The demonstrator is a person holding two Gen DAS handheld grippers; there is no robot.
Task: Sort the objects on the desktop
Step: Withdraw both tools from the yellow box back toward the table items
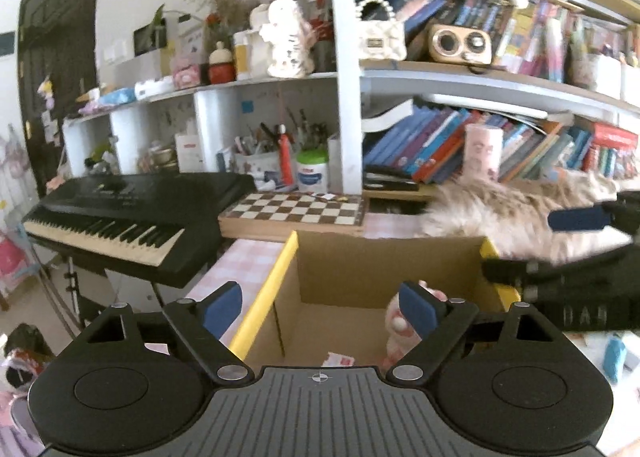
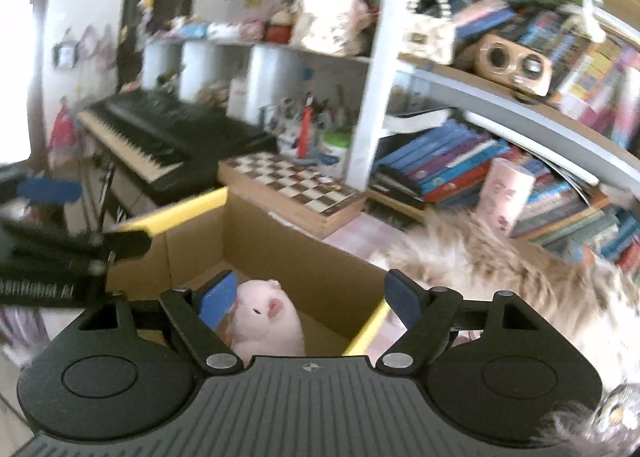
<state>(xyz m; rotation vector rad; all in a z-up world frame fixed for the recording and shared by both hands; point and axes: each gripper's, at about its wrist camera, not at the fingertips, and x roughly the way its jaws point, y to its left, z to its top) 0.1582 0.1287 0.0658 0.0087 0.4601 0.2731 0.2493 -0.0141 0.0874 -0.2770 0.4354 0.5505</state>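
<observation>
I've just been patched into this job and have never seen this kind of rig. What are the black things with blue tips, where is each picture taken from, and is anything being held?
No robot arm here: a person holds a two-finger tool in each hand, each with a fisheye camera looking along its fingers. One picture looks out from the left tool, the other from the right tool. The blue tips are the finger pads.

Both tools hang over an open cardboard box with yellow flaps, on a pink checked tabletop. A pink plush toy sits inside the box. Both tools are open and hold nothing. Behind the box lies a chessboard; to its right, something furry, too blurred to name. A keyboard stands at the left.
</observation>
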